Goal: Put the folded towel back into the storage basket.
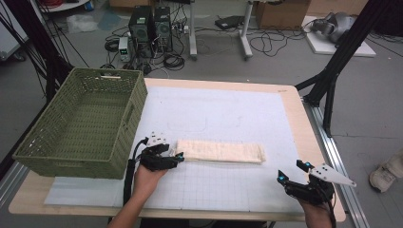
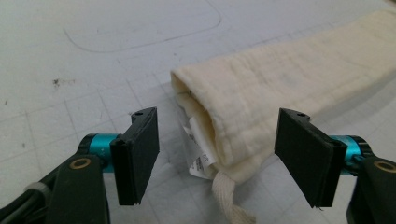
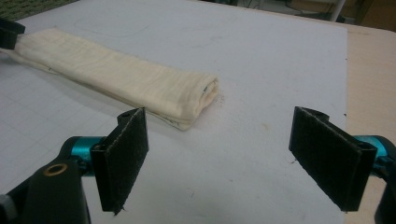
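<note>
Okay, scene: one bench (image 1: 294, 114) with a white gridded mat (image 1: 228, 114) on it, seen from above.
Cloth: cream folded towel (image 1: 221, 152), long narrow bundle, lies flat on the mat near the middle of its front part, long side running left-right.
Cloth left end: open fold with a white label (image 2: 198, 156) and a frayed cord (image 2: 229, 200) sticking out, per left gripper view.
Cloth right end: neat folded edge, visible in right gripper view (image 3: 126, 79).
Left gripper (image 1: 179, 156): at the towel's left end, held low over the mat.
Left jaws: spread wide, one either side of the towel end (image 2: 261, 107); no pinch, pads look clear of the fabric.
Right gripper (image 1: 292, 172): near the front right corner of the mat, well apart from the towel.
Right jaws: spread wide, nothing between them, bare mat beneath.
Basket: green woven basket (image 1: 28, 147) on the bench's left side, just beside the left gripper, nothing visible inside.
Hands: left hand (image 1: 147, 178) and right hand (image 1: 316, 206) come in from the bottom edge.
</note>
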{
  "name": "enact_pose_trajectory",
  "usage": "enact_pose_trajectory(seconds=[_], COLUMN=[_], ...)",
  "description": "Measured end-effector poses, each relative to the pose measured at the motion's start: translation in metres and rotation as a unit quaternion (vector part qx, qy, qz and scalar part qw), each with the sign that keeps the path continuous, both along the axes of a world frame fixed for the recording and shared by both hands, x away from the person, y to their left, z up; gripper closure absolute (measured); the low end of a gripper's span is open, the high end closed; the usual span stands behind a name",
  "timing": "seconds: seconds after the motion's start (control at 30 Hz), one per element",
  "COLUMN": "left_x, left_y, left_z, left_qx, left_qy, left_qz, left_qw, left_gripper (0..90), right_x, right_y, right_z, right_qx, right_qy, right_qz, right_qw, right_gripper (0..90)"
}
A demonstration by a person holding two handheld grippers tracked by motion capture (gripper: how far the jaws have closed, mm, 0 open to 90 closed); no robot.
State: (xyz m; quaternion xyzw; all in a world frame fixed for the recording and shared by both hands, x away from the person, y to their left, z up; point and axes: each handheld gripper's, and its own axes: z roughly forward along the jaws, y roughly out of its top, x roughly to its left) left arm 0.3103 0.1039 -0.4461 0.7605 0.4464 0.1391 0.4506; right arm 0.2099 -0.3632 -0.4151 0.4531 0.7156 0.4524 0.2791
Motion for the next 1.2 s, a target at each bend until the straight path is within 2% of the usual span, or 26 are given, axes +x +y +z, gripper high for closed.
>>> enact_pose_trajectory(seconds=[0.03, 0.23, 0.33, 0.4, 0.47, 0.5, 0.53, 0.57, 0.6, 0.63, 0.67, 0.73, 0.83, 0.9, 0.93, 0.97, 1.0, 1.03, 1.17, 1.2], left_x=[0.001, 0.004, 0.006, 0.008, 0.006, 0.005, 0.004, 0.003, 0.001, 0.001, 0.0, 0.0, -0.001, -0.005, -0.006, -0.006, -0.008, -0.008, -0.009, -0.009], left_y=[0.0, -0.005, -0.01, -0.019, -0.025, -0.027, -0.028, -0.029, -0.03, -0.03, -0.031, -0.028, -0.024, -0.017, -0.015, -0.015, -0.011, -0.01, -0.008, -0.008], left_z=[-0.002, -0.003, -0.004, -0.006, -0.005, -0.005, -0.005, -0.004, -0.004, -0.004, -0.004, -0.004, -0.004, -0.003, -0.003, -0.003, -0.003, -0.003, -0.002, -0.003], left_qx=[0.012, -0.001, 0.001, 0.012, 0.045, 0.065, 0.067, 0.068, 0.076, 0.076, 0.082, 0.078, 0.073, 0.075, 0.067, 0.067, 0.052, 0.048, 0.044, 0.036], left_qy=[0.002, 0.005, 0.006, 0.014, -0.001, -0.011, -0.018, -0.023, -0.031, -0.031, -0.041, -0.041, -0.045, -0.06, -0.063, -0.063, -0.066, -0.067, -0.065, -0.062], left_qz=[-0.002, -0.008, -0.01, -0.014, -0.015, -0.021, -0.041, -0.058, -0.066, -0.066, -0.074, -0.074, -0.069, -0.078, -0.078, -0.078, -0.076, -0.077, -0.08, -0.076], left_qw=[0.9999, 1.0, 0.9999, 0.9997, 0.9988, 0.9976, 0.9968, 0.9957, 0.9944, 0.9944, 0.9931, 0.9934, 0.9939, 0.9924, 0.9927, 0.9927, 0.9935, 0.9937, 0.9937, 0.9946], left_gripper=[33.5, 34.6, 37.6, 42.1, 45.2, 47.3, 54.2, 65.8, 72.5, 76.4, 78.7, 81.0, 81.4, 81.4, 81.4, 81.5, 81.5, 81.4, 81.4, 81.1], right_x=[0.0, 0.001, 0.0, 0.0, 0.001, 0.0, 0.0, 0.0, 0.001, 0.001, 0.001, 0.001, 0.0, 0.001, 0.002, 0.002, 0.004, 0.005, 0.012, 0.018], right_y=[0.0, 0.001, 0.002, 0.002, 0.002, 0.003, 0.003, 0.003, 0.003, 0.003, 0.003, 0.004, 0.005, 0.007, 0.007, 0.008, 0.009, 0.009, 0.016, 0.023], right_z=[0.0, -0.001, 0.0, 0.0, 0.0, 0.0, 0.0, 0.0, -0.001, -0.001, -0.001, 0.0, 0.001, 0.001, 0.001, 0.001, 0.0, 0.001, 0.003, 0.003], right_qx=[0.001, -0.001, -0.001, 0.0, 0.0, 0.001, 0.001, -0.001, -0.001, -0.001, -0.002, 0.001, -0.008, -0.015, -0.018, -0.016, -0.012, -0.005, 0.014, 0.015], right_qy=[0.001, 0.002, 0.003, 0.002, 0.002, 0.003, 0.004, 0.005, 0.006, 0.006, 0.005, 0.008, -0.002, -0.006, -0.01, -0.008, -0.01, -0.01, -0.007, -0.003], right_qz=[0.0, 0.002, 0.002, 0.003, 0.003, 0.003, 0.003, 0.003, 0.004, 0.004, 0.005, 0.009, 0.008, 0.003, 0.004, 0.001, -0.002, -0.002, -0.009, -0.003], right_qw=[1.0, 1.0, 1.0, 1.0, 1.0, 1.0, 1.0, 1.0, 1.0, 1.0, 1.0, 0.9999, 0.9999, 0.9999, 0.9998, 0.9998, 0.9999, 0.9999, 0.9998, 0.9999], right_gripper=[18.4, 18.4, 18.4, 18.4, 18.4, 18.4, 18.4, 18.4, 18.4, 18.4, 18.4, 21.2, 21.6, 19.9, 19.3, 18.7, 17.9, 17.8, 17.7, 17.5])
